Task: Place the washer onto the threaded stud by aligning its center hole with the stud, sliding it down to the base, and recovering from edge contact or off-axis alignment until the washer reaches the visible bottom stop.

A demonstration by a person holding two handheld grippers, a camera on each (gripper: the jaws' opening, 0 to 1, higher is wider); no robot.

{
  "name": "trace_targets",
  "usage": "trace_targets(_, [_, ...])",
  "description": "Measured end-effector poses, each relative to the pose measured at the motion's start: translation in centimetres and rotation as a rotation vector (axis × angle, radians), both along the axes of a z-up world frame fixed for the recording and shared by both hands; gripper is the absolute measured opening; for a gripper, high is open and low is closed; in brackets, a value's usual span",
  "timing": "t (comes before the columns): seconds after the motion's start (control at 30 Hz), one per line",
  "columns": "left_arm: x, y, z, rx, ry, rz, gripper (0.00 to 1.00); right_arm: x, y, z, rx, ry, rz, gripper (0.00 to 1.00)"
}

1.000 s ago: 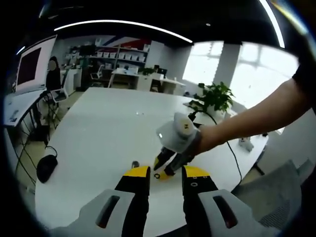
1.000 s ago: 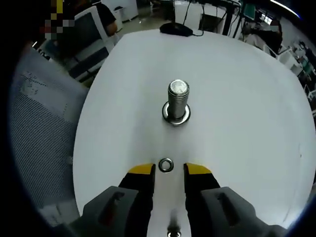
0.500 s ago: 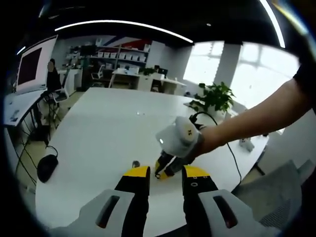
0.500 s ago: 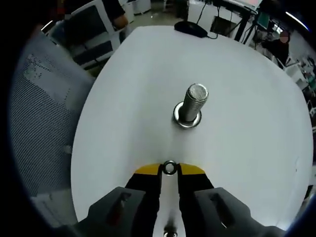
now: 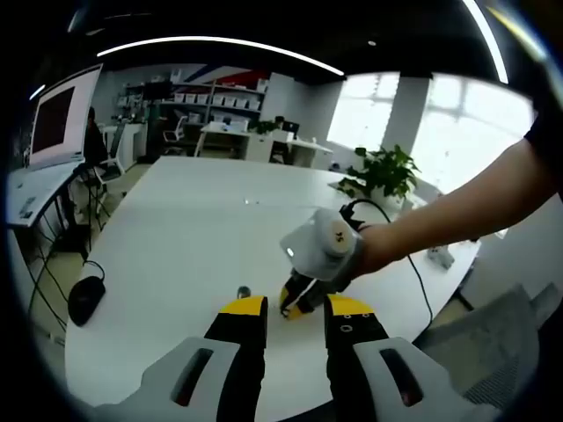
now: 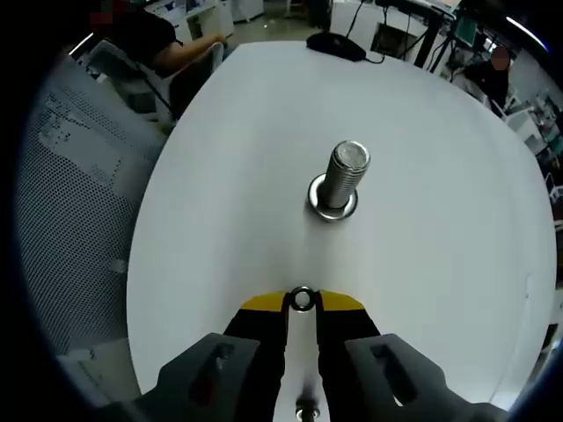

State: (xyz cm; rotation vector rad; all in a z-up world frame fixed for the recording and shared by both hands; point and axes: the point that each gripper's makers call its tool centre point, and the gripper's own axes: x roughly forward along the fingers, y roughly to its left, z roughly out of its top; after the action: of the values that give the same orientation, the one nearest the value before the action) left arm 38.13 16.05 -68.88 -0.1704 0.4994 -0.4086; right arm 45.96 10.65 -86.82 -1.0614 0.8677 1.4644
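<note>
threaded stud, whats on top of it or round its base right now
Nothing sits on the threaded stud; its top is bare. Its wide base flange rests on the table. The washer is clamped in the right gripper.

Bright windows (image 5: 422, 123) blow out to glare, the white table (image 6: 440, 220) gleams evenly, and fisheye edges bend and soften.

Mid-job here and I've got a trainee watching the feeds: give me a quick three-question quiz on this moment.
1. True or false: the small silver metal washer is already seated on the upright silver threaded stud.
2. Which holds the washer? A) right gripper B) left gripper C) neither
3. Fill in: the stud stands on the white ____.

Key: 1 false, the washer sits pinched between the right gripper's yellow-tipped jaws, apart from the stud. 2 A. 3 table.
</note>
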Motion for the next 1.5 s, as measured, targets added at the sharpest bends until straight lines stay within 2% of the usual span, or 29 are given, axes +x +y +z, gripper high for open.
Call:
trace_targets(0.37, [0.0,0.0,-0.1,0.004,0.002,0.001,0.24,-0.2,-0.5,0.2,0.023,0.001,-0.051,0.13])
trace_targets(0.47, [0.0,0.0,-0.1,0.005,0.002,0.002,0.24,-0.2,-0.7,0.7,0.039,0.007,-0.076,0.13])
trace_targets(0.5, [0.0,0.0,-0.1,0.006,0.002,0.002,0.24,-0.1,-0.7,0.8,0.042,0.007,-0.081,0.03])
trace_targets(0.53, [0.0,0.0,-0.1,0.007,0.002,0.003,0.24,0.2,-1.2,1.3,0.025,-0.005,-0.074,0.02])
trace_targets(0.6, [0.0,0.0,-0.1,0.011,0.002,0.003,0.24,0.0,-1.2,1.5,0.042,0.006,-0.093,0.02])
trace_targets(0.7, [0.0,0.1,-0.1,0.016,0.003,0.004,0.24,-0.3,-2.1,0.8,-0.005,0.009,-0.096,0.02])
trace_targets(0.77, [0.0,0.1,0.0,0.017,0.001,0.004,0.24,0.2,-1.8,1.2,0.042,-0.037,-0.068,0.03])
trace_targets(0.83, [0.0,0.1,0.0,0.018,0.001,0.006,0.24,0.6,-2.2,1.6,0.051,-0.024,-0.125,0.03])
trace_targets(0.87, [0.0,0.2,-0.1,0.018,0.002,0.007,0.24,0.9,-2.3,2.2,0.080,-0.007,-0.170,0.03])
trace_targets(0.97, [0.0,0.1,-0.1,0.017,0.003,0.005,0.24,2.2,-3.2,3.4,0.097,-0.010,-0.214,0.07])
trace_targets(1.03, [0.0,0.0,0.0,0.017,0.002,0.004,0.24,2.7,-3.7,4.1,0.101,-0.015,-0.229,0.11])
trace_targets(1.1, [0.0,0.1,-0.1,0.018,0.003,0.005,0.24,2.8,-4.2,4.5,0.099,-0.021,-0.227,0.12])
trace_targets(1.23, [0.1,0.3,-0.1,0.015,0.005,0.013,0.24,2.3,-5.0,4.9,0.091,-0.027,-0.210,0.13])
trace_targets(1.5, [0.0,0.1,-0.2,0.026,0.008,0.003,0.24,-0.4,-7.7,4.5,0.049,-0.005,-0.175,0.17])
